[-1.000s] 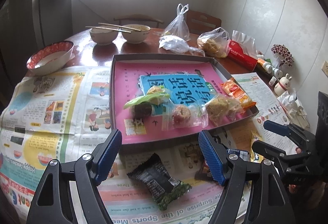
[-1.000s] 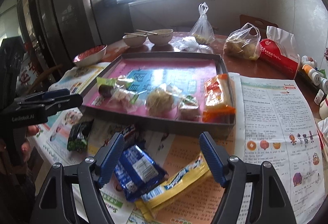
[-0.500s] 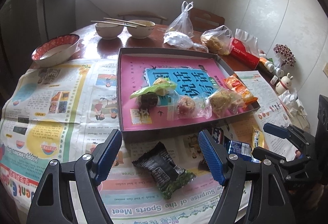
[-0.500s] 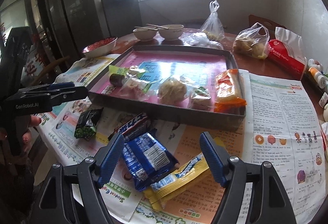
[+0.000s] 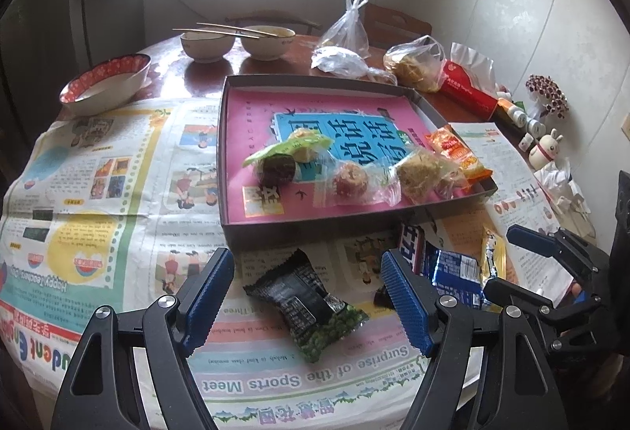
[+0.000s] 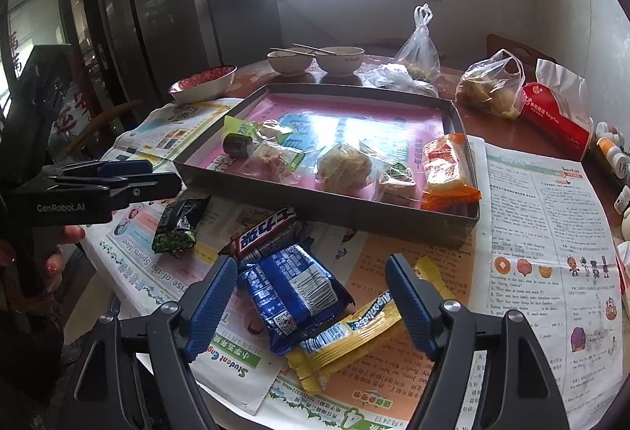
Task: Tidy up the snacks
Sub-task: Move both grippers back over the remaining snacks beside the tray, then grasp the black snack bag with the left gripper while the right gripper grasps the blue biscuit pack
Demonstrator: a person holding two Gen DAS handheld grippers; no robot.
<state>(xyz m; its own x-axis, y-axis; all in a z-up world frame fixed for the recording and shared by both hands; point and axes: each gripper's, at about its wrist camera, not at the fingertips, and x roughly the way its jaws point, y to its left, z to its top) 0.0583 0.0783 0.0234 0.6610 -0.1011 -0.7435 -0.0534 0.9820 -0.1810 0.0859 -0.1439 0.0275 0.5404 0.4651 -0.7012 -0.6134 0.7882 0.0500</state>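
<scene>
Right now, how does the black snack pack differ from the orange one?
The black pack lies on the newspaper, outside the tray; the orange pack sits inside the tray, leaning on its right wall. The black pack has a green end; the orange one is orange and white. Both are sealed, and neither is held.

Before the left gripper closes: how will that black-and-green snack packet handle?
The black-and-green packet looks like crinkled film with puffed sides, so probably light and squashy. Its glossy wrap may slip between the pads. It lies flat on the newspaper, so it is unlikely to roll.
</scene>
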